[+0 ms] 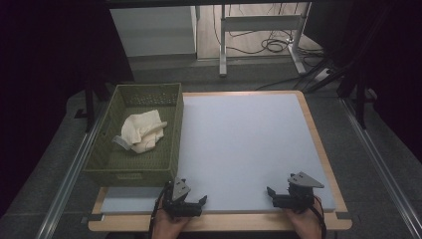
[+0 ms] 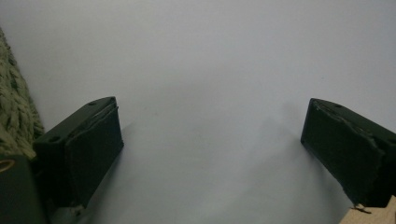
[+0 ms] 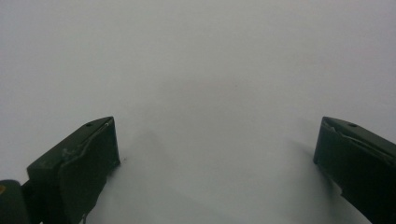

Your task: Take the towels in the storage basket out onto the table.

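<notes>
Object: cream cloth (image 1: 142, 132), crumpled in a loose heap inside the green woven basket (image 1: 173, 130), which stands at the left edge of the blue-grey mat (image 1: 249, 144).
Position in basket: about mid-floor, nearer the right wall; a pale grey strip or tag sticks out at its lower left, identity unclear.
Left gripper (image 1: 190, 201): jaws spread wide, nothing between them; rests at the near edge of the mat, just in front of the basket's near right corner. Left gripper view shows bare mat between the pads (image 2: 95, 156) and basket weave at far left.
Right gripper (image 1: 279, 195): jaws fully apart, empty; rests at the near right of the mat, well apart from the basket.
Handling, judged: light and limp, no stiffness; will sag and unfold when lifted. Not fragile, not slippery; fabric should bite well on the pads.
Grip site, judged: a raised fold on top of the heap, pinched from above; the left gripper is the nearer one.
Risk, judged: cloth snagging on the weave, or the jaw striking the basket wall on the way in.
</notes>
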